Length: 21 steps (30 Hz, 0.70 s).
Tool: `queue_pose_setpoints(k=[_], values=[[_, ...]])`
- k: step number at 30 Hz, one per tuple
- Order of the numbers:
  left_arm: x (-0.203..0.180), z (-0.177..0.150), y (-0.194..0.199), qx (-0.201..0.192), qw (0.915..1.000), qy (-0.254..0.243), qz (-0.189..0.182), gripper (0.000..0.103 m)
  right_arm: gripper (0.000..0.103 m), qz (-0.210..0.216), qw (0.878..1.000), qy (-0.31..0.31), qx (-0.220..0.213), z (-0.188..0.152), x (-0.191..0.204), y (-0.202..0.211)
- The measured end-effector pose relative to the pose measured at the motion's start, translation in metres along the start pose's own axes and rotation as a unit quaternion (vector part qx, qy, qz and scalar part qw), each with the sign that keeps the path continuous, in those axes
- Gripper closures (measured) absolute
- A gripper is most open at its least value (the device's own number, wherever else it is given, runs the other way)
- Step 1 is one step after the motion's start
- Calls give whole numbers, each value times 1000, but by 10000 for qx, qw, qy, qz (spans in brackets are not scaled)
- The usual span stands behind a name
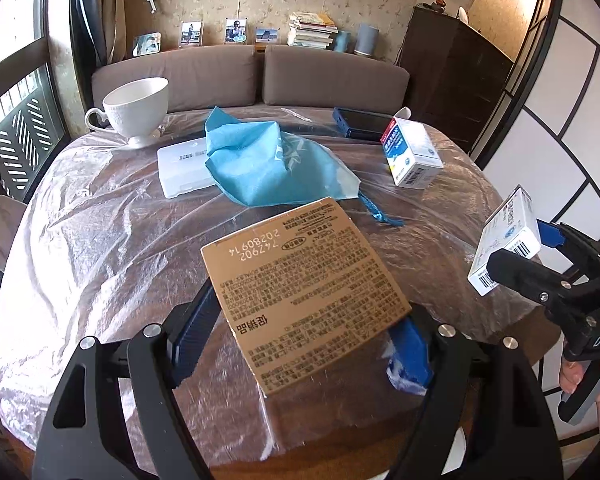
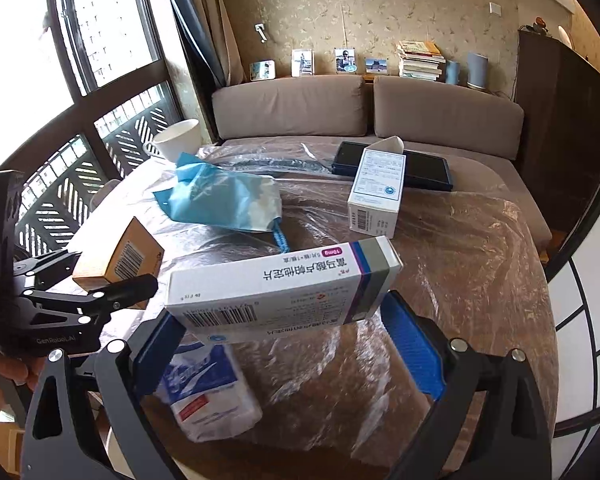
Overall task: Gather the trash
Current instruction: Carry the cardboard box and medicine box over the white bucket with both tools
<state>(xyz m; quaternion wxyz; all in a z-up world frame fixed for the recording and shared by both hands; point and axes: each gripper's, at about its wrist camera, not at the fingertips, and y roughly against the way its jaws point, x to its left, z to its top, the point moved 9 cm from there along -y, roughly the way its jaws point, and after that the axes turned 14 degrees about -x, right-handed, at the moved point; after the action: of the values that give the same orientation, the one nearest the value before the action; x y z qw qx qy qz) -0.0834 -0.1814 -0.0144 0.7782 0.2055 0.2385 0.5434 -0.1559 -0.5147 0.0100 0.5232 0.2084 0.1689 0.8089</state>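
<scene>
Both tongs loaded, both raised off the table (image 1: 100, 240).

Left gripper (image 1: 300, 332): jaws moderately wide, clamped on the flat gold carton (image 1: 304, 292) across its width. It sits tilted, most of its length sticking out past the pads. I judge it could pivot or slide out if I swing the wrist fast.

Right gripper (image 2: 284, 320): jaws near their widest, closed on the long white medicine box (image 2: 284, 284) by its two ends. The cardboard looks light and empty, so the box may buckle or pop free if I squeeze harder.

Still on the table: a second white box (image 2: 374, 196) standing toward the far right edge, a blue fabric pouch (image 1: 272, 160) mid-table, and a tissue pack (image 2: 208, 392) at the near edge below the right jaws. A white cup (image 1: 136, 108) stands at the far left edge and a dark phone (image 1: 360, 122) at the far edge.

Risk: the plastic sheet (image 1: 100, 208) is crinkled and loose; snagging it with a jaw would drag the cup.

No bin in either view; I cannot tell where to drop.
</scene>
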Motion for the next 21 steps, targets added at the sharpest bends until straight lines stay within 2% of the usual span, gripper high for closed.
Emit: queue_pose_setpoints(k=[12,21], values=[[-3,-12,25,-51,10000,31,-20,23,9,261,9996,75,40,-17,24,36],[-6,-34,54,-66,10000,71,-8,23,9,525,9985,150,98,-32,44,61]])
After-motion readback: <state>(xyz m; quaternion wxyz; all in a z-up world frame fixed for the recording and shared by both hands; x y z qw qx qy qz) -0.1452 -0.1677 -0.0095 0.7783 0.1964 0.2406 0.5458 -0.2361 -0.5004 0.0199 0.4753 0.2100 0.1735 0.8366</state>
